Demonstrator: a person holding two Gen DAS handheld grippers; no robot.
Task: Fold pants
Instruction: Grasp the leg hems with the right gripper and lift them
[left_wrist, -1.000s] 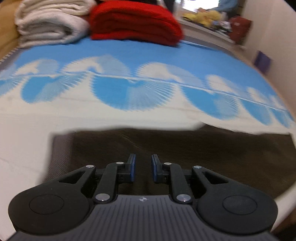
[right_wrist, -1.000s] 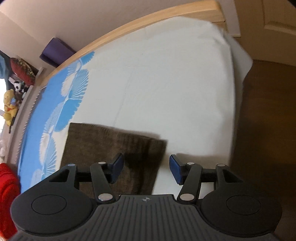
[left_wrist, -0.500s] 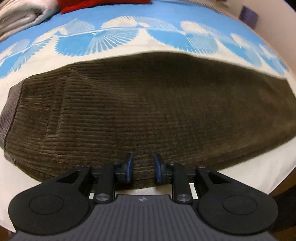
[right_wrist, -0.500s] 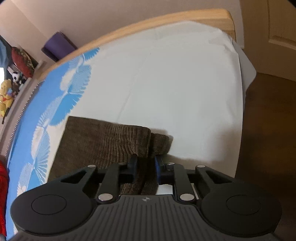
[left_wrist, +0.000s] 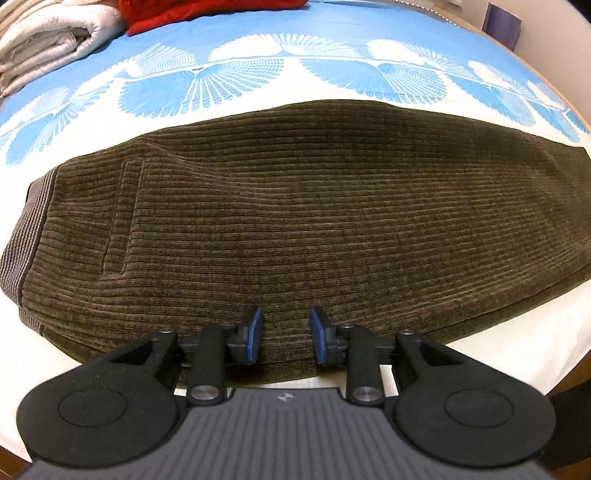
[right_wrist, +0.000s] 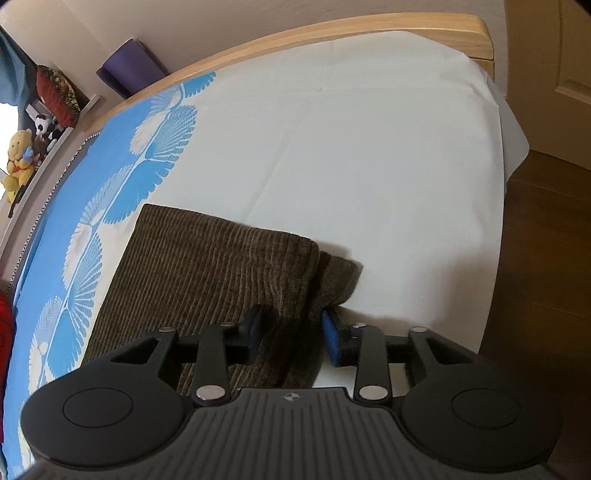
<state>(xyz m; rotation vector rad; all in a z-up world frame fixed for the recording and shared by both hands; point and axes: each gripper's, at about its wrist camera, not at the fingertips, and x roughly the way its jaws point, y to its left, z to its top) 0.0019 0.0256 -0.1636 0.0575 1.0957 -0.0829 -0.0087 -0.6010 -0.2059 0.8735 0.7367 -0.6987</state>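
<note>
Pants (left_wrist: 314, 221) lie flat across my left wrist view, brown corduroy, folded lengthwise on the sheet (left_wrist: 258, 70), which is blue with white fan prints at the far side and plain white nearer me. At far left I see the grey ribbed waistband (left_wrist: 31, 229), then a pocket seam, then the leg running off to the right edge. Beyond the pants, upper left, a folded white blanket (left_wrist: 51, 37) and next to it something red (left_wrist: 207, 11). My left gripper (left_wrist: 286, 338) sits low over the near edge of the pants, jaws apart by a narrow gap with corduroy showing between the blue pads (left_wrist: 255, 334); I cannot tell whether cloth is pinched, and the pads look clear of it. In the right wrist view, toys (right_wrist: 18, 162) sit on a shelf at far left, a purple block (right_wrist: 129, 68) leans on the wall, and the wooden bed frame (right_wrist: 332, 33) curves across the top. The leg end of the pants (right_wrist: 207, 277) lies where blue print meets white, its corner bunched and lifted. My right gripper (right_wrist: 293, 336) straddles that raised fold, cloth filling the gap between the pads, jaws partly closed; the grip looks loose and I cannot say it is firm. Dark wooden floor (right_wrist: 546, 295) at right.
</note>
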